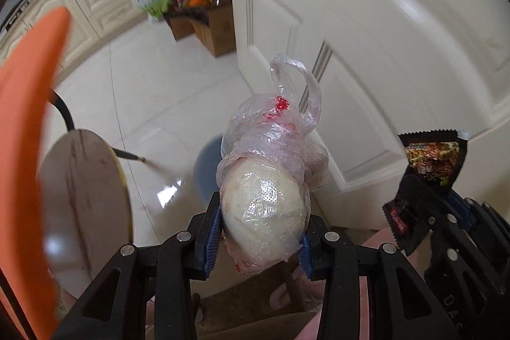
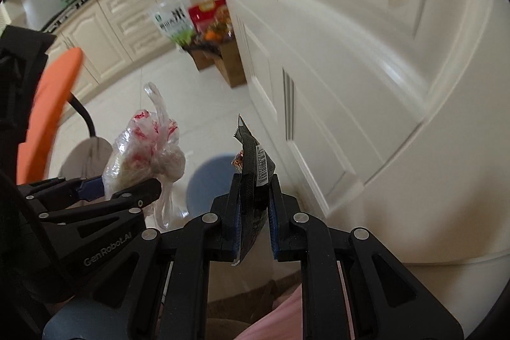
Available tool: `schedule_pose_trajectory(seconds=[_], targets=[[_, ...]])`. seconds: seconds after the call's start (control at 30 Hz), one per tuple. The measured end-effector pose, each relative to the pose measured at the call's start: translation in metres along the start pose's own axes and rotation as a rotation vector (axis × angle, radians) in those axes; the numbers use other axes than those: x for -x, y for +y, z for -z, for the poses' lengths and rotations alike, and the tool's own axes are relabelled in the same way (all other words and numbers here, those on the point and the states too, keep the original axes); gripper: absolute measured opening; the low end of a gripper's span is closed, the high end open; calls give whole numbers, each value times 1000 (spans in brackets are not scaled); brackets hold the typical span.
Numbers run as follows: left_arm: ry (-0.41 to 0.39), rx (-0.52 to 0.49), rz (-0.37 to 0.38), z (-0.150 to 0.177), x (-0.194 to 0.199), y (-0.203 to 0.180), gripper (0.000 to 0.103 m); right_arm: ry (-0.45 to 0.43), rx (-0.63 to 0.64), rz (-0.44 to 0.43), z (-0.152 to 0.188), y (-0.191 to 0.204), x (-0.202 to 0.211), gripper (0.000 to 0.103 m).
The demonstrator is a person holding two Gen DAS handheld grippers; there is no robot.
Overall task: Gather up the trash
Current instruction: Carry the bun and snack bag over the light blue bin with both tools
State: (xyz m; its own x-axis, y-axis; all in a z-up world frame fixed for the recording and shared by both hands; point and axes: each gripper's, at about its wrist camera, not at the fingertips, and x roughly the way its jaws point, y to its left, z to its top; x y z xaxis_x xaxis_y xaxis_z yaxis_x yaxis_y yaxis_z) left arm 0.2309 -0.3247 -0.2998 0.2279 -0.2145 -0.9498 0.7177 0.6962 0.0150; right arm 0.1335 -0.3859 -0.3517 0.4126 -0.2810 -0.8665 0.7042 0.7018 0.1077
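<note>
My left gripper (image 1: 259, 231) is shut on a clear plastic bag (image 1: 267, 168) with red print that wraps a pale round bun. It holds the bag in the air above the floor. The bag also shows in the right wrist view (image 2: 146, 155), left of my right gripper. My right gripper (image 2: 253, 212) is shut on a black snack wrapper (image 2: 253, 168) with a barcode, standing upright between the pads. The wrapper also shows in the left wrist view (image 1: 427, 168) at the right. A blue bin (image 2: 208, 180) stands on the floor below and ahead of both grippers, partly hidden (image 1: 207, 168).
A white panelled door (image 2: 350, 85) fills the right side. An orange chair back (image 1: 28, 148) and a round stool seat (image 1: 86, 196) are on the left. Cardboard boxes with groceries (image 1: 204, 18) stand by the cream kitchen cabinets (image 2: 121, 21). The floor is white tile.
</note>
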Motion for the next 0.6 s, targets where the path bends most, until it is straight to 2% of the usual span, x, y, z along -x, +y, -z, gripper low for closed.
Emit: schedule_pose_trajectory(seconds=[0.23,0.47,0.6], targets=[[104,0,-37,-25,-84,9,37,100,-15,-21,3,-8,-64,14],[194,54,-110,-29,-154,10,37,211,-7,-87,5,-2,-136,13],[227,101,-89,-46,-189,7,37,282,0,-118,8,7,-180,13]])
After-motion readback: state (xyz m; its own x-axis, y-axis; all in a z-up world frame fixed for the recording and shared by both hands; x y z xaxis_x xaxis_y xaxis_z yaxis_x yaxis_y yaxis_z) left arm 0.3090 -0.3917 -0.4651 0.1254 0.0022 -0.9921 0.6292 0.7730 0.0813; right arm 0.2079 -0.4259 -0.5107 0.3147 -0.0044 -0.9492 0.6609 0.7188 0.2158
